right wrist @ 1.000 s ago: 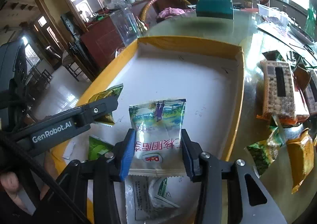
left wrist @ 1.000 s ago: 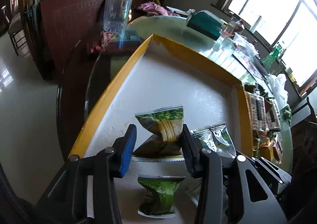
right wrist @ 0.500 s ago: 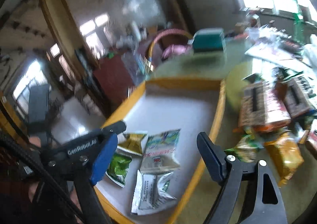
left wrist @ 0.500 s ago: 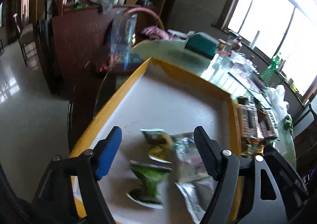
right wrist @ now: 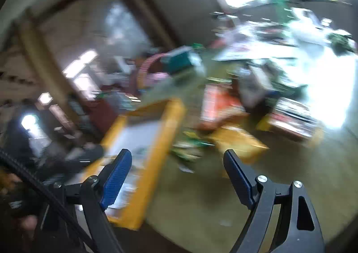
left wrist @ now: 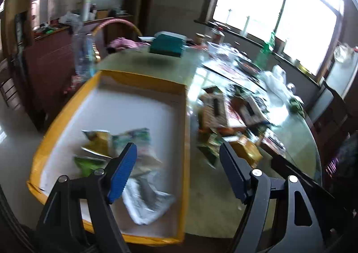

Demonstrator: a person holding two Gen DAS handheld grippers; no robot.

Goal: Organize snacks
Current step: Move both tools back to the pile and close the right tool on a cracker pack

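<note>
Small crinkled snack packets (left wrist: 125,141), green, yellow and silvery white, lie bunched in the near end of the yellow-rimmed tray (left wrist: 185,123), whose far end is bare; more packets (left wrist: 226,118) sit piled on the table right of it. The left gripper (left wrist: 177,171) and right gripper (right wrist: 177,173) both gape empty, having released their packets a second ago and lifted away, the views now blurred

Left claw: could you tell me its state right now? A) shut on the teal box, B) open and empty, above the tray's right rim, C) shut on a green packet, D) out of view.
B: the left claw gapes wide with nothing between its fingers, over the yellow tray rim.
</note>
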